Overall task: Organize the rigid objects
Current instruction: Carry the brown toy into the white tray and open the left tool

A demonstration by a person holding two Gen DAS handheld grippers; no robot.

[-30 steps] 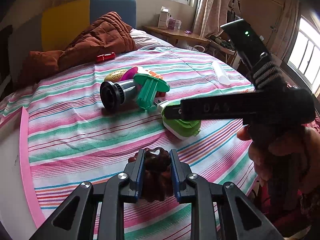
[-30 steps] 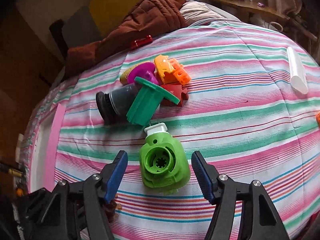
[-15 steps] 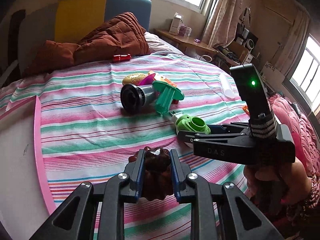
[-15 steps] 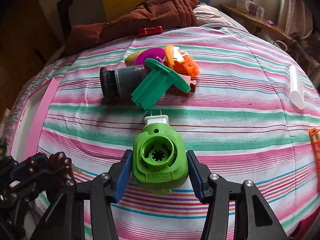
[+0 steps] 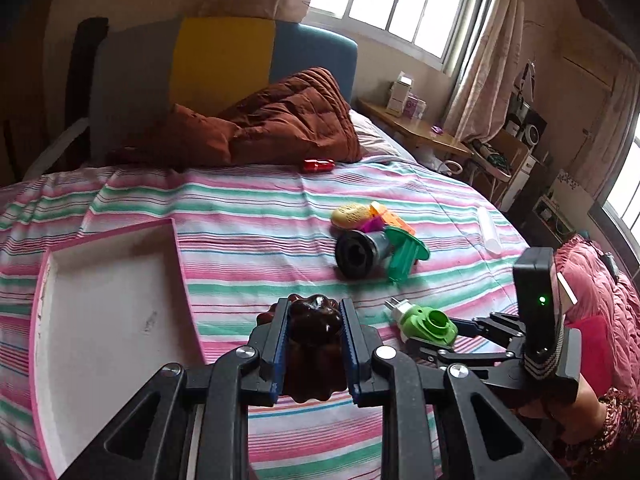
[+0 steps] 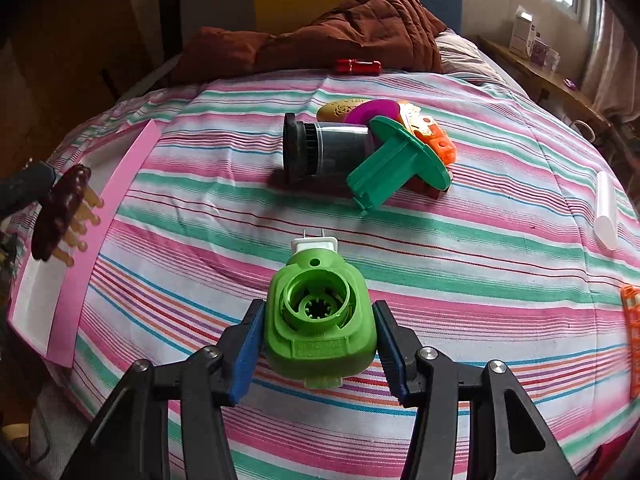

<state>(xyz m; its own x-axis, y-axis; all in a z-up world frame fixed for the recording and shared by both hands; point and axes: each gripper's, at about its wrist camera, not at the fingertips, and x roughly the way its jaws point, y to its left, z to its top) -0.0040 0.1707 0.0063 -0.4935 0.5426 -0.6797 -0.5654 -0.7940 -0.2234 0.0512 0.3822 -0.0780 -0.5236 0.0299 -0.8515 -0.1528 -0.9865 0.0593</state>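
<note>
Green plug-in device [image 6: 320, 320] — held in the right tool [image 6: 320, 356], whose blue pads have just closed onto its two flanks. Long axis runs away from the tool toward the headboard end of the bed; white plug end with two thin prongs leads, round socket opening faces up at the camera. Body is bright green, rounded, with a toothed ring inside the socket and moulded lettering, too small to read, on the near lip. It sits over the near part of the bed, toward the foot edge.

Left tool [image 5: 314, 348] clamps narrowly on a dark brown hairbrush [image 5: 316, 344]; in the right wrist view [image 6: 60, 212] its pale bristles point toward the bed's middle, over the pink-rimmed tray [image 5: 176, 264] at the bed's left edge. Tray floor is white and scuffed.

Surface: bed [image 5: 248, 208] with a sheet striped pink, green and white. Mid-bed lies a cluster — black-and-grey cylinder [image 6: 320, 152] on its side, teal flanged piece [image 6: 396, 164] leaning on it, orange pieces [image 6: 434, 140], a magenta disc and a yellowish oval behind. A white tube [image 6: 606, 212] lies near the right edge; a small red cylinder [image 6: 358, 66] lies by the rust-brown quilt [image 6: 352, 28] at the head end.

Room: yellow, grey and blue headboard, bright windows with curtains, a wooden side shelf with boxes.
</note>
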